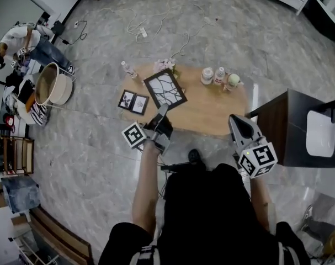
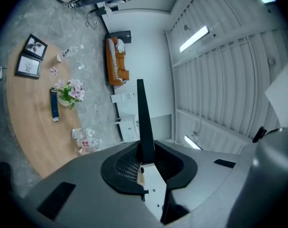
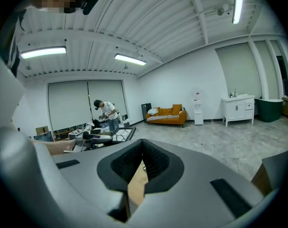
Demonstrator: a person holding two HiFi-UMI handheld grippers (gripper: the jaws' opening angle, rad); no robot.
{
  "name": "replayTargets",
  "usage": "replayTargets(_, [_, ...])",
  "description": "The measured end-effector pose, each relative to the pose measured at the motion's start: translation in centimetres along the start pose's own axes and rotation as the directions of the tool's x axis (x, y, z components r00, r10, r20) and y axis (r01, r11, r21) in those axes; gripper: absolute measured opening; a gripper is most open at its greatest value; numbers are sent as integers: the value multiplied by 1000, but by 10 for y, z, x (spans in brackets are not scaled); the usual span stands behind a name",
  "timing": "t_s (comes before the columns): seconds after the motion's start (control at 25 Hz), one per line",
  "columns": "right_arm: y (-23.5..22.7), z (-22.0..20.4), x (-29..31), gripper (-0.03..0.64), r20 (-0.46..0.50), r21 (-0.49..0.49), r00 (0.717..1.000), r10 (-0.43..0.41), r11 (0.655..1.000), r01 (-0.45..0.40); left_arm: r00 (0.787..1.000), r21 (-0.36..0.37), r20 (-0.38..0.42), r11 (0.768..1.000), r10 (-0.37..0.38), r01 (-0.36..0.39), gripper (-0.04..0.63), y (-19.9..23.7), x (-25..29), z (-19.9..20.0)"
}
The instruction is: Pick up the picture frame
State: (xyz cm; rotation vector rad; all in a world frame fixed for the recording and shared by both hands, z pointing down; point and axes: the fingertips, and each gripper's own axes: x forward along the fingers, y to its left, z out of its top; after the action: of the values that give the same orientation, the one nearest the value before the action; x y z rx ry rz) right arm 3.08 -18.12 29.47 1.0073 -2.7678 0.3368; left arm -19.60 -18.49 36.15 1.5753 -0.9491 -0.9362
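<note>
**A:** Where was the picture frame (image 1: 165,90)?
**B:** In the air over the bench (image 1: 211,115), pinched by its near end in the left hand-held gripper (image 1: 163,110). The right hand-held gripper (image 1: 238,121) was closed on nothing.
**A:** Easy to hold?
**B:** Probably light, stiff, breakable. Bottles (image 1: 212,75) stood nearby; open room above.

An oval wooden worktop (image 1: 211,112) carries small bottles (image 1: 207,75) at its far edge and pink flowers (image 1: 163,65) near a clear bottle (image 1: 128,69) lying flat. White cables (image 1: 156,21) trail across the grey marble floor (image 1: 90,164). A dark cabinet (image 1: 297,131) stands at the worktop's right end.
</note>
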Motion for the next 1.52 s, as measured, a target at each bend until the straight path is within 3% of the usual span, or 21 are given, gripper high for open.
replayTargets(0.16, [0, 3, -25, 12, 24, -4, 999, 24, 1000, -24, 998, 14, 67, 1000, -13, 12, 74, -43, -19, -16])
replayTargets(0.36, [11, -13, -88, 12, 29, -37, 997, 75, 997, -74, 995, 39, 101, 999, -19, 15, 74, -82, -61, -88])
replayTargets(0.48, [14, -4, -99, 12, 26, -45, 995, 98, 994, -96, 992, 28, 128, 1000, -8, 5, 74, -102, -70, -106])
replayTargets(0.92, [34, -16, -170, 12, 22, -77, 975, 221, 973, -219, 988, 12, 152, 1000, 20, -23, 74, -134, -116, -226])
replayTargets(1.16, [42, -8, -190, 12, 17, -105, 961, 277, 956, -273, 982, 29, 188, 1000, -6, 1, 74, -158, -121, -255])
replayTargets(1.52, [62, 10, -204, 12, 40, -149, 948, 315, 940, -306, 982, 26, 182, 998, -54, 50, 74, -176, -124, -275])
